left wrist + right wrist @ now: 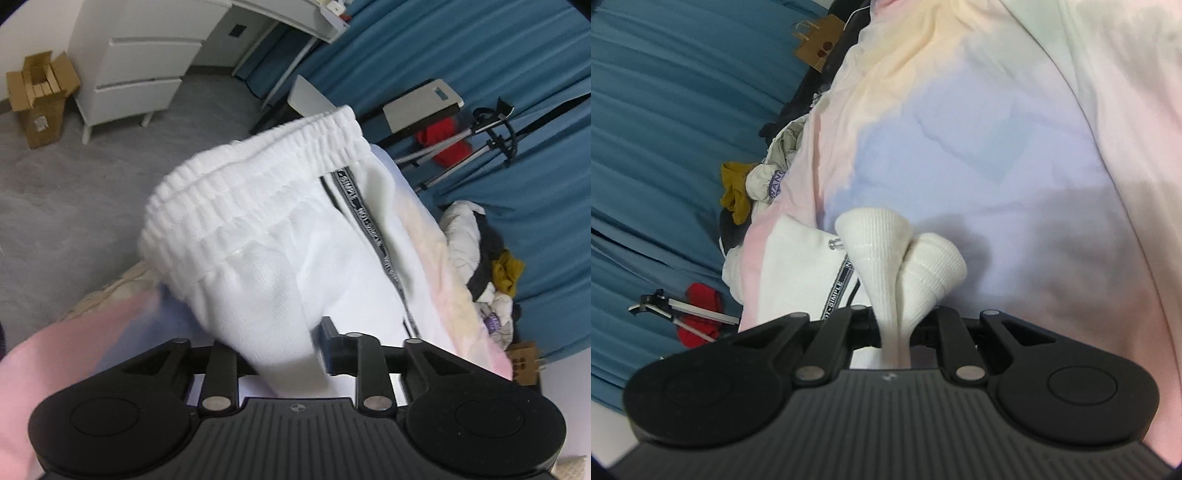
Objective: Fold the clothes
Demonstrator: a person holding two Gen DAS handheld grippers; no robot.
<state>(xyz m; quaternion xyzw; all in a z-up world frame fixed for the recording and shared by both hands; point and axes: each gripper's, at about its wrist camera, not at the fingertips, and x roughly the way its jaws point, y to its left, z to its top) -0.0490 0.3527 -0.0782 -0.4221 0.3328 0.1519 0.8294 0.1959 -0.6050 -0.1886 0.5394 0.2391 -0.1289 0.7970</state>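
Over the pastel sheet [979, 147] of what looked like a bed, washed in pink, yellow and lilac, a pair of white track trousers [280, 240] hung lifted between the two claws, not lying flat. Their gathered waistband [255, 166] bulged up nearest the left wrist camera, and a dark lettered side stripe [373, 232] ran down one leg. The two ribbed ankle cuffs [905, 254] were brought together at the other end. I judged the trousers to be folded lengthwise, leg on leg, and held for the next fold, cuffs toward waist; nothing showed a finished, laid-down bundle, so that fold and the setting down seemed left to do. Beside the bed a heap of other garments [757, 184] in mustard, grey-white and black lay crumpled against the blue curtain [665, 110], so more folding probably remained.

The right claw [895, 347] was clamped on the cuff fabric, which squeezed to a narrow neck between its fingers. The left claw [280, 354] had cloth bunched in its mouth, but the fingertips were buried, so I could not tell whether it gripped. The trouser legs between the two ends were cut off from both views, and motion blur smeared the waistband's lower edge.
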